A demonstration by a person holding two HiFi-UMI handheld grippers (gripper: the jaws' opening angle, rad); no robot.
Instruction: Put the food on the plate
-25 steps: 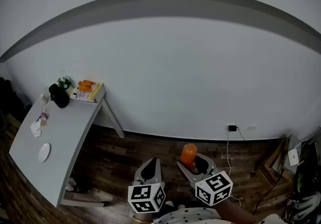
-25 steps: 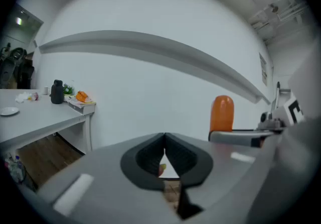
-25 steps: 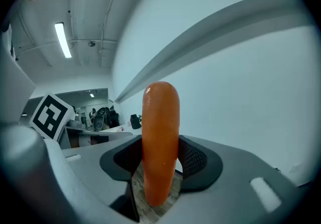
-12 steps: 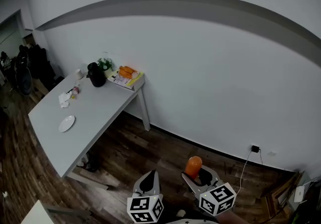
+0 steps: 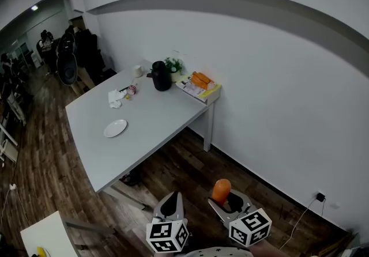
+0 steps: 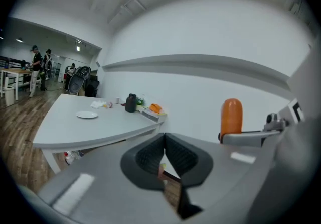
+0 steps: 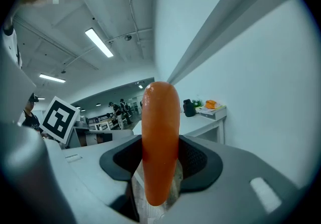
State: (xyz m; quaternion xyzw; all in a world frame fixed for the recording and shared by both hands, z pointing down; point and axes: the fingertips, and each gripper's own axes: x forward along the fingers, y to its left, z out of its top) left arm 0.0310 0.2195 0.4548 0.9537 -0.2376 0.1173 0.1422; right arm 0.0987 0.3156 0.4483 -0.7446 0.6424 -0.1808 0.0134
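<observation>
We are holding the right tool [image 5: 225,199] pointing upward, gripping the orange food [image 5: 221,189] upright, with the left tool [image 5: 171,199] closed and empty beside it

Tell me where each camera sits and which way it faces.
Head view: on the person's head, looking steeply down at table and plate; left gripper and right gripper show below.
Left gripper view: on the left gripper, facing the table along its closed jaws.
Right gripper view: on the right gripper, facing along jaws clamped on the orange food.
Shared: all show orange food and table.
</observation>
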